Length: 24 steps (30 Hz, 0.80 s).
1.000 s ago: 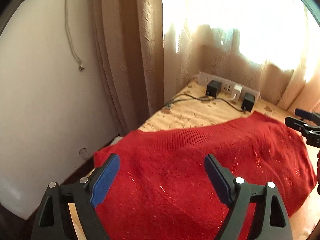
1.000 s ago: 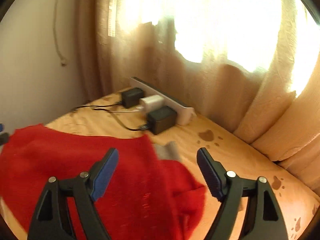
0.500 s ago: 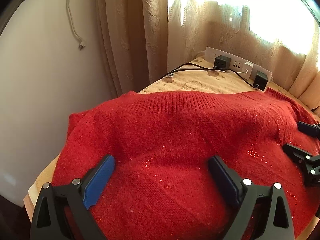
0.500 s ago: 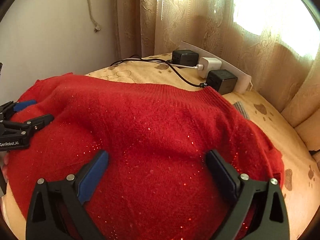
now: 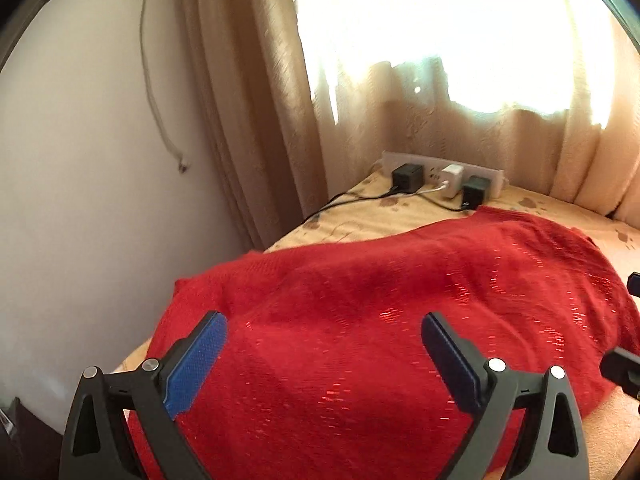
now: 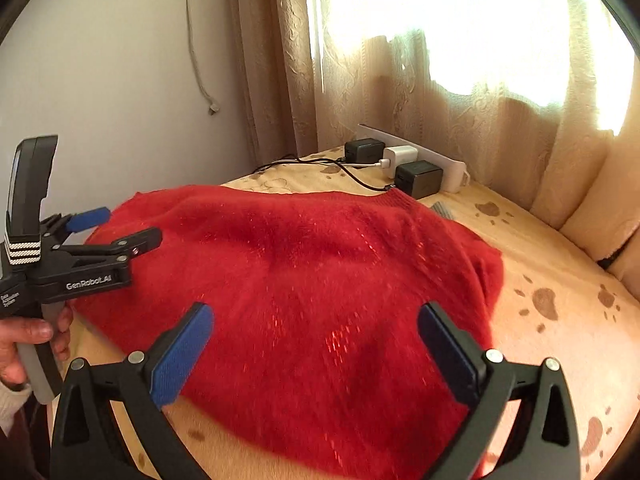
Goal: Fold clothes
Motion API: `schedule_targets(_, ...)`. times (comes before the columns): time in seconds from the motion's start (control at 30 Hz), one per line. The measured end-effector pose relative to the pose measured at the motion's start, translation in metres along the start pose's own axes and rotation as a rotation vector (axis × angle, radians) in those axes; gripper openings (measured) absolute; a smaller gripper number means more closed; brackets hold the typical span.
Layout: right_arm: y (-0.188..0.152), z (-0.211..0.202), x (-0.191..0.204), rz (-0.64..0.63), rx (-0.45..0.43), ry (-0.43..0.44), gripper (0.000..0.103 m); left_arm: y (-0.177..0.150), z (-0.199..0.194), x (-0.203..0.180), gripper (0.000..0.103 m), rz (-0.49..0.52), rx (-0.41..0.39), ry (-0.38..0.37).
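Below both claws: red sweater (image 6: 320, 280) spread on bed; left claw (image 5: 324, 344) wide, right claw (image 6: 316, 336) opening, empty.

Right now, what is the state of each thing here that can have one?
Red sweater: lying spread on the covered surface, not held.
Left tongs: open, nothing between them.
Right tongs: opening, above the sweater, nothing between them.
Power strip: three adapters plugged in.
Curtains: drawn, light coming through.
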State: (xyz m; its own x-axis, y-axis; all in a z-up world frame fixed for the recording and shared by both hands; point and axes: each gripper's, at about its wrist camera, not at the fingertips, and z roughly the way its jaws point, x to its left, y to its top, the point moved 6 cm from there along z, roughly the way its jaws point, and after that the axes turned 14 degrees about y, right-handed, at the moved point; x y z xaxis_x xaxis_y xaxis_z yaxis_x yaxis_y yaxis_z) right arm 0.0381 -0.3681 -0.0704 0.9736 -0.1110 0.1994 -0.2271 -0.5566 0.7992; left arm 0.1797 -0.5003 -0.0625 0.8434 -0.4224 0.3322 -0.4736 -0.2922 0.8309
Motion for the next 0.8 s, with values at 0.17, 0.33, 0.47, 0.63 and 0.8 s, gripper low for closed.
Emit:
schedule_targets(0.17,-0.05,-0.065,-0.026,0.06,0.012,-0.117,0.103,0.009,-0.072,-0.075,0.1,0.149,-0.18,0.018)
schedule_targets(0.33,-0.106,-0.127,-0.086,0.257,0.049,-0.29,0.103,0.004,-0.137,-0.152,0.1,0.278,-0.374,0.076)
schedule_targets(0.47,-0.153,-0.181,-0.122,0.449,0.019,-0.386,0.103,0.0,-0.189,-0.198,0.1,0.335,-0.565,0.14)
schedule_targets(0.63,-0.195,-0.231,-0.146,0.645,-0.11,-0.4,0.103,-0.007,-0.246,-0.232,0.1,0.355,-0.827,0.249)
schedule_targets(0.8,-0.209,-0.249,-0.15,0.707,-0.145,-0.382,0.102,-0.01,-0.268,-0.25,0.1,0.391,-0.93,0.265)
